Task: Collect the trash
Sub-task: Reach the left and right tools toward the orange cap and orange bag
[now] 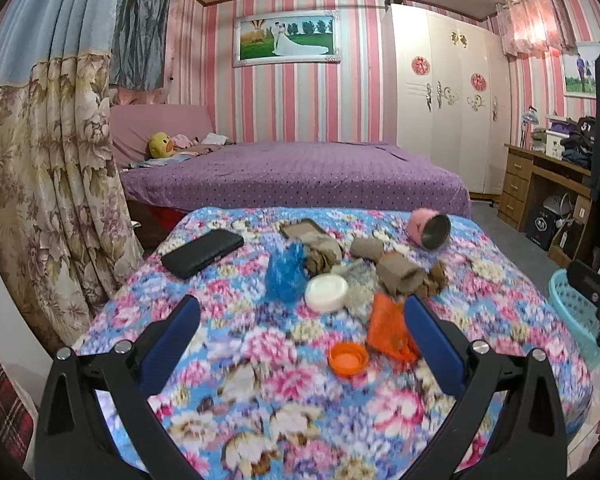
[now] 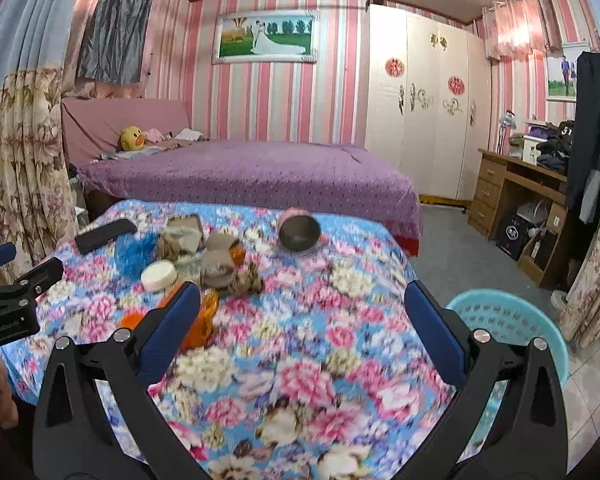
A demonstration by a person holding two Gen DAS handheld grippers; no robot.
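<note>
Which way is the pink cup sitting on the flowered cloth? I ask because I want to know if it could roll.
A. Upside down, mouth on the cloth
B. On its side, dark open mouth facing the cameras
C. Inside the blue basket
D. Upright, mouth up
B: the pink cup lies tipped on its side on the flowered cloth, its dark interior facing the cameras, well apart from the blue basket.

Both views are evenly and fairly brightly lit, with soft indoor light and only faint shadows. The pink curtain at the upper right glows with a washed-out patch of glare. Motion blur smears the floral tablecloth and the small items on it, while the far striped wall stays sharper. Fisheye distortion bends the wardrobe, and dark vignetting fills the corners.
</note>
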